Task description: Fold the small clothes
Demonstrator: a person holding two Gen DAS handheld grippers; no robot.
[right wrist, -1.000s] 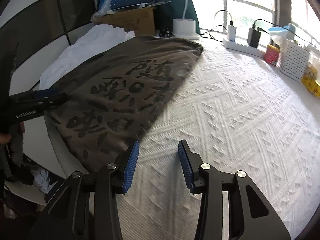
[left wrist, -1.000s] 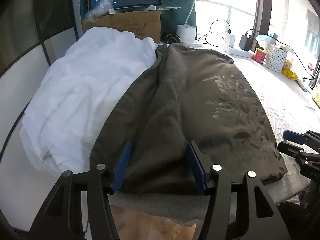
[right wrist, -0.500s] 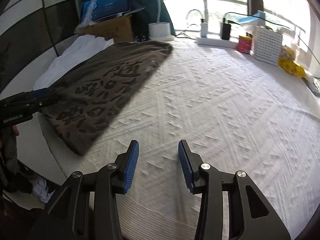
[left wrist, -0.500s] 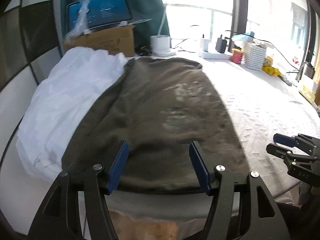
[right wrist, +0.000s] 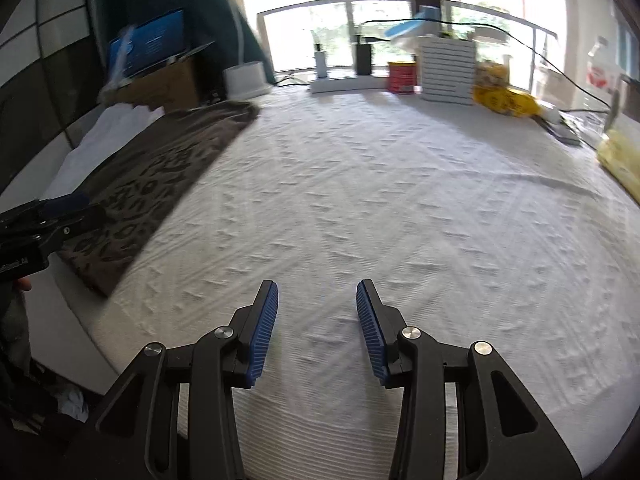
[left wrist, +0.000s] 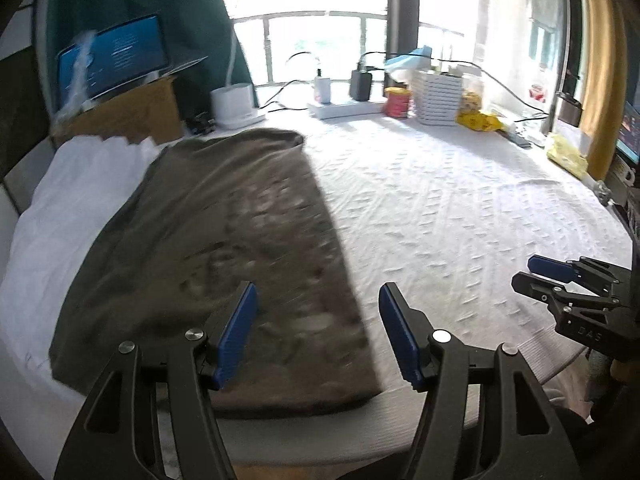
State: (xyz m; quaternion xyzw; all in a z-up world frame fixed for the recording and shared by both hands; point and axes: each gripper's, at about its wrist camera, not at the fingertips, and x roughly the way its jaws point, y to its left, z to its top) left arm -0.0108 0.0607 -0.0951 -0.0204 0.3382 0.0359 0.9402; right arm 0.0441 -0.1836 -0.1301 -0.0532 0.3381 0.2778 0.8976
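A folded brown T-shirt with a dark print lies flat on the left part of the white-covered table. A heap of white cloth lies against the shirt's left side. My left gripper hovers open over the shirt's near right corner, with nothing pinched between its blue pads. It shows at the left edge of the right wrist view. My right gripper is open over bare tablecloth, well right of the shirt, and appears at the right in the left wrist view.
At the back left stands a cardboard box with a lit screen on it. A white lamp base, a power strip, a red can, a white basket and yellow bags line the far edge.
Both grippers have swung to the right, off the shirt and toward the bare tablecloth. The left jaws stand slightly wider. The shirt lies where it was.
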